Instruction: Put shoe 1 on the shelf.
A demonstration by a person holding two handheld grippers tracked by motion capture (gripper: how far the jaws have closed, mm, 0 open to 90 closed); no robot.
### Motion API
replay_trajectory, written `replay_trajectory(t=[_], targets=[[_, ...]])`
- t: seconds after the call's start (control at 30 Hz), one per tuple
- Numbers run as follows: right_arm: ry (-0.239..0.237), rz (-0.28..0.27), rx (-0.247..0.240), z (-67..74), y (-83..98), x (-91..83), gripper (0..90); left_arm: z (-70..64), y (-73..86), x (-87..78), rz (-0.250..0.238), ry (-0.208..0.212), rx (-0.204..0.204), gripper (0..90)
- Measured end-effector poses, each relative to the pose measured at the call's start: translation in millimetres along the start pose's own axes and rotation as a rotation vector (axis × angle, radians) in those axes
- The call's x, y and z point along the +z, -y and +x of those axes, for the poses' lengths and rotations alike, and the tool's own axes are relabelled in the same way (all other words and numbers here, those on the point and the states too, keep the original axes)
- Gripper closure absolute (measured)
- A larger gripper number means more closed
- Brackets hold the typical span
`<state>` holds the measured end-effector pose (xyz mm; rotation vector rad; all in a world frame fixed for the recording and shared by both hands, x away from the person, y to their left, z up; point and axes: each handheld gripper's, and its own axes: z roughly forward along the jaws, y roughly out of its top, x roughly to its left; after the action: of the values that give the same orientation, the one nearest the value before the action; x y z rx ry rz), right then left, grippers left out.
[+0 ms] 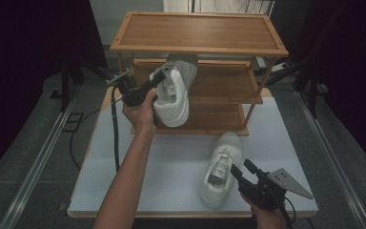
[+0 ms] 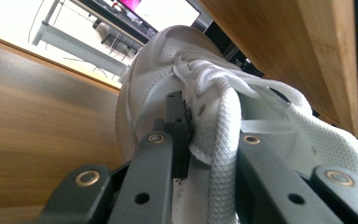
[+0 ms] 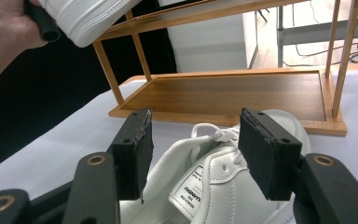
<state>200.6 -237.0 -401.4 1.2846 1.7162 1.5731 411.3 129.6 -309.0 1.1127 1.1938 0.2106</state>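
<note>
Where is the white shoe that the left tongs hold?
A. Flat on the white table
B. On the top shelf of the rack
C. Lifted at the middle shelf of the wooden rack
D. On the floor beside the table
C: the left tongs grip the white shoe in the air, its toe reaching in over the middle shelf of the wooden rack.

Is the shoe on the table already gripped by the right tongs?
No. In the right gripper view, the right tongs stand open, one jaw on either side of the white shoe on the table, with gaps showing.
</note>
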Motion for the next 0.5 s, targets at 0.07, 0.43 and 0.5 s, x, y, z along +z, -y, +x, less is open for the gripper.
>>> replay_trajectory(t=[0.07,0.43,0.5], targets=[[-0.003,0.0,0.001,0.3,-0.1,-0.1,44.8,-0.6,-0.5,4.0,-0.002,-0.005,-0.003,81.7],[0.0,-0.006,0.004,-1.1,-1.6,-1.9,44.8,-2.6,-8.5,21.8,-0.007,-0.032,0.004,81.5],[-0.002,-0.005,0.003,-0.9,-1.4,-1.6,44.8,-1.7,-9.0,24.0,-0.017,-0.041,-0.011,81.5]])
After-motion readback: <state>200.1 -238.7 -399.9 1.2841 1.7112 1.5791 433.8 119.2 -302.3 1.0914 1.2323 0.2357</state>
